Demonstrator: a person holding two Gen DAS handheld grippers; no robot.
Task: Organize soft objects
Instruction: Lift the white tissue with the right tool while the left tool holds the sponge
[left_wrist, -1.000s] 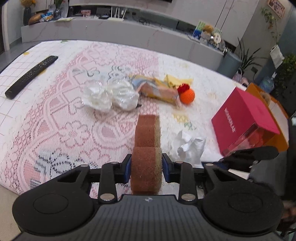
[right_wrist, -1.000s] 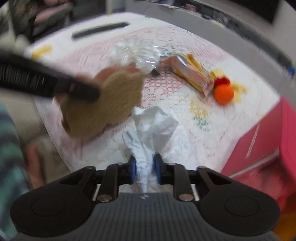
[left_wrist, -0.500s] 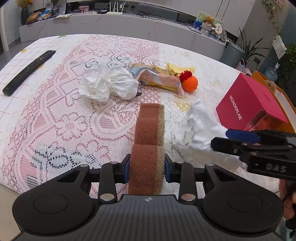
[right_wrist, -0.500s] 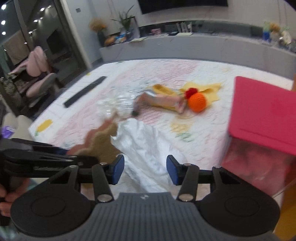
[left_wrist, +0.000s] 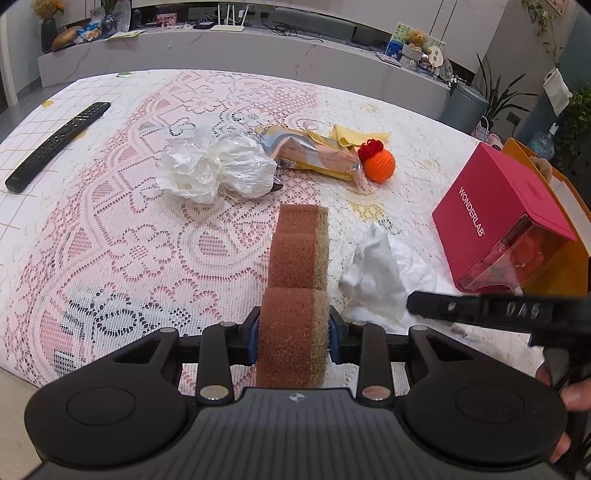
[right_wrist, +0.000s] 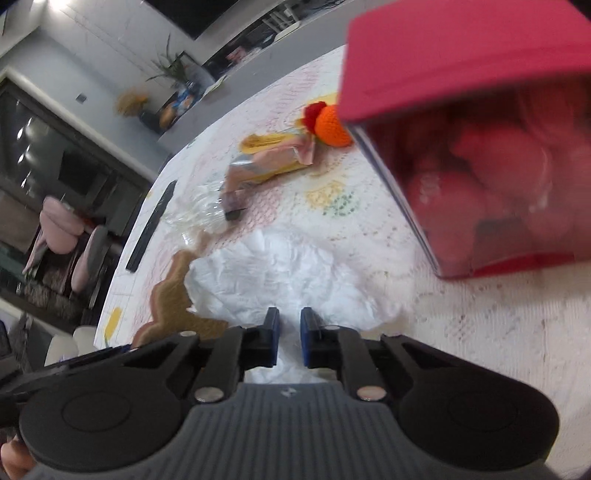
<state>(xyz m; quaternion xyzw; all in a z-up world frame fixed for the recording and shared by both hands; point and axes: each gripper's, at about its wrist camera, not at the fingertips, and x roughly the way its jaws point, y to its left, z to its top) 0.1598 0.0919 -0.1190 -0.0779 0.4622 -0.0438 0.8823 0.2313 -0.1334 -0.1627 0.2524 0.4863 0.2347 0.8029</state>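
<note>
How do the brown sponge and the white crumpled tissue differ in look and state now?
The sponge is brown, thick and blocky; the tissue is white, thin and crumpled. The sponge is clamped in the left gripper; the tissue lies on the tablecloth by the right gripper, whose narrow jaws show no clear grip. Both are soft.

The right wrist view is smeared by motion, so the contents behind the clear front of the pink box (right_wrist: 476, 110) read only as reddish shapes, and that box is cut off by the top and right edges. In the left wrist view the right tool (left_wrist: 413, 306) shows only 1 dark finger, its other finger and tip gap hidden. The sponge's (left_wrist: 295, 295) near end is hidden behind the left tool's (left_wrist: 293, 339) body.
</note>
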